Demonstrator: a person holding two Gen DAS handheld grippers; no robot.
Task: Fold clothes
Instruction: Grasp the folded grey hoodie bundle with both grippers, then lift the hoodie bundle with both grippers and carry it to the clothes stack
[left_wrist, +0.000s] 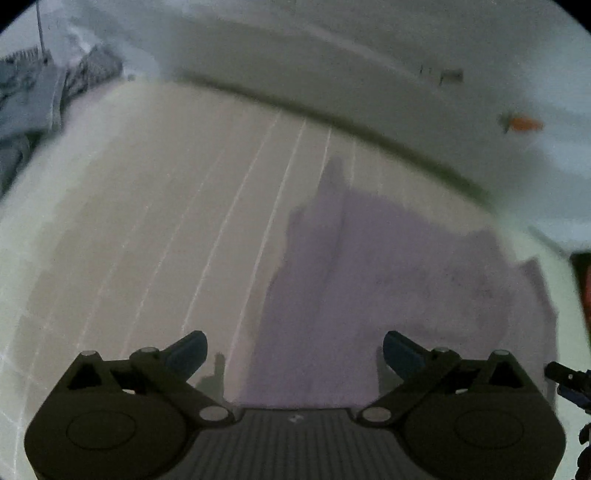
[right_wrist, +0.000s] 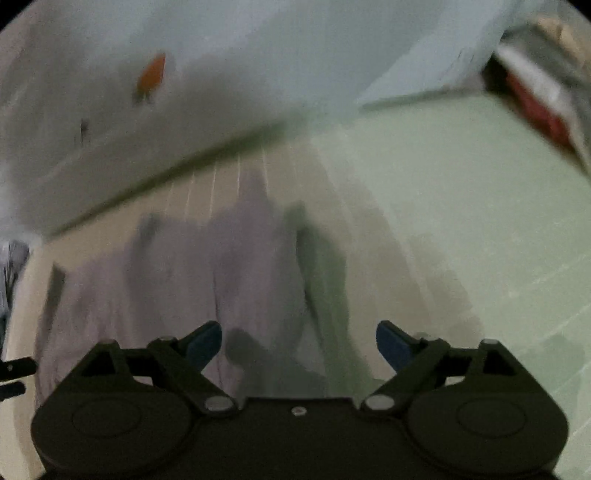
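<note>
Currently, the left hand-held gripper (left_wrist: 294, 350) is spread wide with nothing between its fingers, positioned above the near edge of a lilac garment (left_wrist: 388, 295). The garment lies flat on a beige striped surface (left_wrist: 166, 221). The right hand-held gripper (right_wrist: 298, 341) is likewise spread wide and empty above the same garment (right_wrist: 166, 288). Both views are blurred.

right gripper (right_wrist: 298, 341): jaws spread wide, blue pads (right_wrist: 391, 345) holding nothing, above the cloth's near part | lilac garment (right_wrist: 177, 288): lying spread on the striped beige bed sheet (right_wrist: 225, 184), reaching toward the far edge, blurred | pale green sheet (right_wrist: 461, 221): right of the garment | orange mark (right_wrist: 152, 74): on wall
</note>
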